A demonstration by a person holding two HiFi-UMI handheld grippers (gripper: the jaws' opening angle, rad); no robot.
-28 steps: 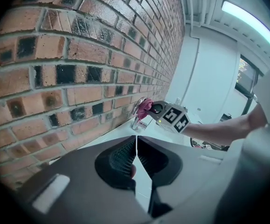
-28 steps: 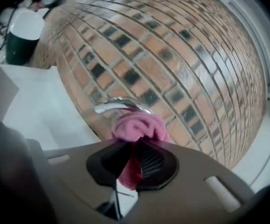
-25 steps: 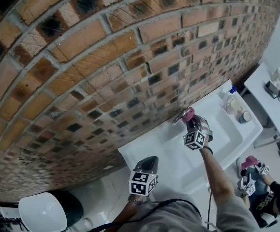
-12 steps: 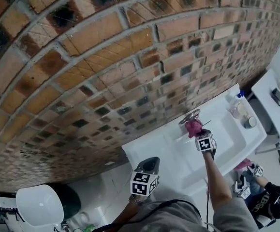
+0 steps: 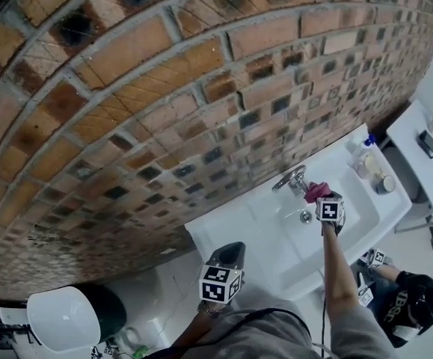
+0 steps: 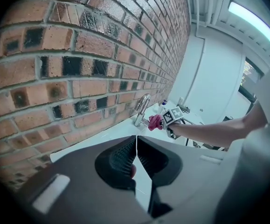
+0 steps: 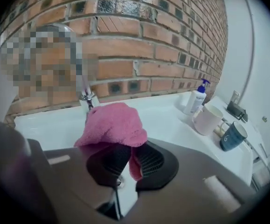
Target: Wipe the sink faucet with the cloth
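Note:
A chrome faucet point(image 5: 291, 179) rises from the back of the white sink point(image 5: 268, 249) against the brick wall. A pink cloth point(image 5: 317, 191) is bunched just right of the spout, and my right gripper point(image 5: 322, 198) is shut on it over the basin. In the right gripper view the cloth point(image 7: 111, 125) drapes over the jaws of my right gripper point(image 7: 129, 160), with the faucet base point(image 7: 88, 98) right behind it; whether they touch I cannot tell. My left gripper point(image 5: 223, 271) hangs back at the sink's near left corner, shut and holding nothing point(image 6: 135, 157). From there the faucet point(image 6: 141, 108) and cloth point(image 6: 155, 122) show far off.
A soap bottle point(image 7: 195, 98), a pink mug point(image 7: 207, 119) and a dark blue mug point(image 7: 231, 135) stand on the sink's right end. The brick wall point(image 5: 164, 88) runs close behind. A white toilet bowl point(image 5: 63, 324) sits at lower left. Another person point(image 5: 410, 309) crouches at lower right.
My right gripper has carried the pink cloth from the top of the faucet down and to its right side. The left gripper has stayed in place.

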